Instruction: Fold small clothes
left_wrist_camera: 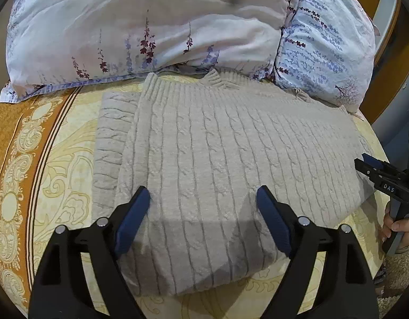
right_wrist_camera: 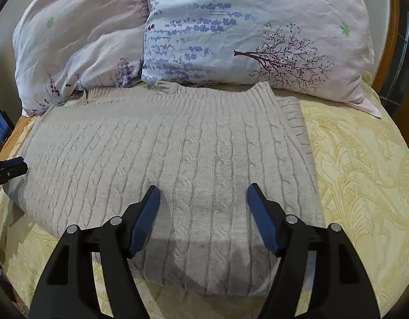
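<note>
My left tongs (left_wrist_camera: 203, 195) stood wide open low in the left wrist view, nothing between the blue pads (left_wrist_camera: 132, 219), which hung just over the near edge of the sweater (left_wrist_camera: 217, 143). My right tongs (right_wrist_camera: 203, 192) were open too, low in the right wrist view and empty, over the same near edge. The sweater, a pale cable knit, lay folded and flat across the middle of both views on the yellow patterned bedspread (right_wrist_camera: 364, 164), its ribbed collar (left_wrist_camera: 213, 78) toward the two floral pillows (right_wrist_camera: 257, 34) at the top. At the right edge of the left view my hand (left_wrist_camera: 401, 232) held the other tongs' grip.
</note>
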Demonstrator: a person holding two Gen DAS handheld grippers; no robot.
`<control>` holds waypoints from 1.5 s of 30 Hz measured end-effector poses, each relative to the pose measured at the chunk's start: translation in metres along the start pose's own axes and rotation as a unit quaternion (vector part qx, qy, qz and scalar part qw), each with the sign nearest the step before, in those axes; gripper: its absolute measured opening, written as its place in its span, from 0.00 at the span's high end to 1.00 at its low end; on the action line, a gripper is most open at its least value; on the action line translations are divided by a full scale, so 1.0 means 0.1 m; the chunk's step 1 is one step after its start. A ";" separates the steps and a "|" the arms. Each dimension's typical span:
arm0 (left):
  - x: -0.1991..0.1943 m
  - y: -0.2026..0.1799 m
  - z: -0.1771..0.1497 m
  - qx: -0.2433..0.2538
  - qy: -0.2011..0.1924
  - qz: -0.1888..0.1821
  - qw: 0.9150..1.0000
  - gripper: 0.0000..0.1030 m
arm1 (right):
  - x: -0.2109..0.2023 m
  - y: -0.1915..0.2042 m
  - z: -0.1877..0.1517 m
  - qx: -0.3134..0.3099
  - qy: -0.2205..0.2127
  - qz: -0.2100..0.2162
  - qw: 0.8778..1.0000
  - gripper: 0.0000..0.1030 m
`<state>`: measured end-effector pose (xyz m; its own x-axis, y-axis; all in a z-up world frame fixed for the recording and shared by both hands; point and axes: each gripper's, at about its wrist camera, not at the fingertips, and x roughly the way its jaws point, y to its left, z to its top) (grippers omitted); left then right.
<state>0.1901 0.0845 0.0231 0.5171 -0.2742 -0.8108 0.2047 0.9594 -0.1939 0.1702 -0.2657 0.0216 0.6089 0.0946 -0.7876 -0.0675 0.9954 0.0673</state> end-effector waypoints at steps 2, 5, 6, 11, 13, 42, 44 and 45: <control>0.00 0.00 -0.01 -0.001 -0.001 -0.001 1.000 0.18 | 0.00 0.00 -0.01 -0.001 0.000 0.000 1.000 0.31; -0.07 0.05 0.00 -0.017 -0.002 -0.012 1.000 0.18 | -0.03 -0.02 -0.01 0.003 0.001 -0.001 1.000 0.31; -0.13 0.11 0.01 -0.033 -0.007 -0.023 0.999 0.18 | -0.04 -0.02 0.00 0.005 0.002 -0.001 1.000 0.31; -0.33 0.43 0.08 -0.084 -0.035 -0.025 0.996 0.18 | -0.04 0.01 0.06 0.013 -0.007 0.007 1.000 0.31; -0.38 0.58 0.12 -0.103 -0.042 -0.014 0.994 0.18 | -0.07 0.04 0.07 0.012 -0.015 0.012 1.000 0.31; 0.14 0.92 0.36 -0.209 -0.009 -0.076 0.975 0.35 | 0.22 0.64 0.23 -0.046 -0.009 0.040 0.998 0.17; 0.15 0.93 0.35 -0.220 -0.007 -0.087 0.972 0.42 | 0.22 0.65 0.23 -0.046 -0.010 0.041 0.998 0.16; 0.16 0.94 0.34 -0.231 -0.003 -0.101 0.968 0.47 | 0.23 0.64 0.23 -0.045 -0.010 0.042 0.998 0.16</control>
<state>0.2462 0.1684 0.0105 0.5105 -0.4577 -0.7280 -0.0908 0.8131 -0.5749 0.1983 -0.1993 0.0223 0.6142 0.1781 -0.7688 -0.1889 0.9791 0.0759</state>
